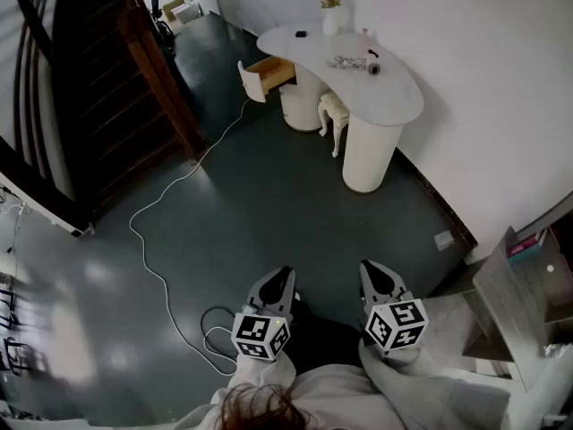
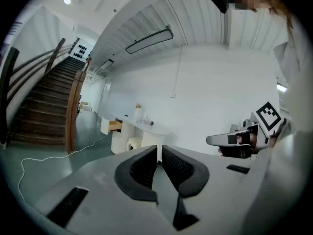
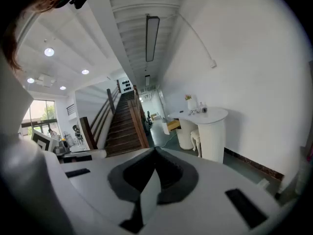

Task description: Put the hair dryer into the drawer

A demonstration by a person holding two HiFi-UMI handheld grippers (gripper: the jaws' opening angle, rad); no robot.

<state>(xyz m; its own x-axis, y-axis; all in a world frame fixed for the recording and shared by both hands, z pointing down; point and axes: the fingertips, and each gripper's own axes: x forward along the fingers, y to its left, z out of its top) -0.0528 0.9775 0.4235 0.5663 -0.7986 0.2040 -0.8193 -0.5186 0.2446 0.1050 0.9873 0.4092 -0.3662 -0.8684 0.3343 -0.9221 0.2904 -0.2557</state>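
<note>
The hair dryer (image 1: 371, 66) lies with its coiled cord on the white curved table (image 1: 394, 97) far across the room; it shows small in the right gripper view (image 3: 203, 110). A wooden drawer (image 1: 269, 73) with a white front stands pulled out at the table's left end, also seen in both gripper views (image 2: 115, 126) (image 3: 173, 125). My left gripper (image 1: 284, 276) (image 2: 160, 149) and right gripper (image 1: 371, 270) (image 3: 155, 152) are held close to my body, side by side, well short of the table. Both are shut with nothing between the pads.
A white vase with flowers (image 1: 330, 16) stands on the table and a small white stool (image 1: 333, 113) under it. A white cable (image 1: 157, 200) snakes over the dark floor. A dark wooden staircase (image 1: 98, 88) rises at left; a grey cabinet (image 1: 519, 298) stands at right.
</note>
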